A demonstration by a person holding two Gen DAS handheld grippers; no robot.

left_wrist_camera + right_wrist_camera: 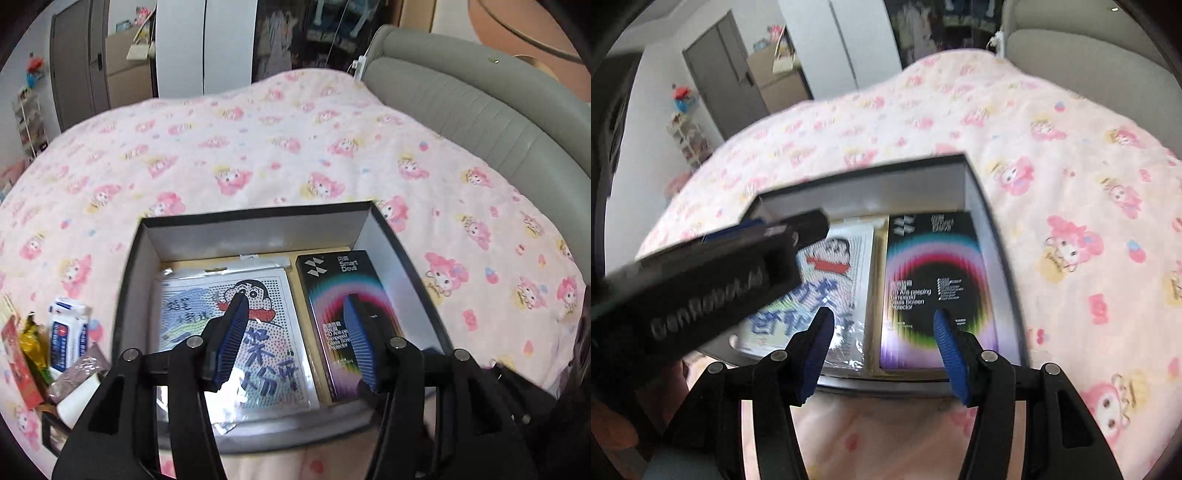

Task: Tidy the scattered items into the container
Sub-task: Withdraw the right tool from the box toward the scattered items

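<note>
The left gripper (295, 299) hangs over an open black box (255, 218) that sits on a bed spread with a pink cartoon-print blanket (258, 147). Its blue-padded fingers (236, 325) stand wide apart with nothing between them. Under the left finger lies a plastic-wrapped cartoon bead-art sheet (184, 317); under the right finger lies a black Smart Devil screen protector box (325, 291), flat against the container's right wall. The two flat items lie side by side on the box floor, just beside each other.

Off to the left of this gripper, outside the box, a small heap waits on the blanket — a white and blue wipes packet (68, 328), a gold-wrapped sweet (33, 339), a red packet (16, 365), a brownish sachet (79, 373) and a white cup-like piece (79, 400), all bunched together and touching.

The right gripper (882, 317) is also spread wide and holds nothing. It hovers at the near edge of the same box (975, 184), its right finger over the screen protector box (934, 251) and its left finger over the bead-art sheet (846, 254). The left gripper's black body (701, 280) crosses in from the left — blurred — above the sheet. To the right of the gripper there is blanket (1071, 184).
</note>
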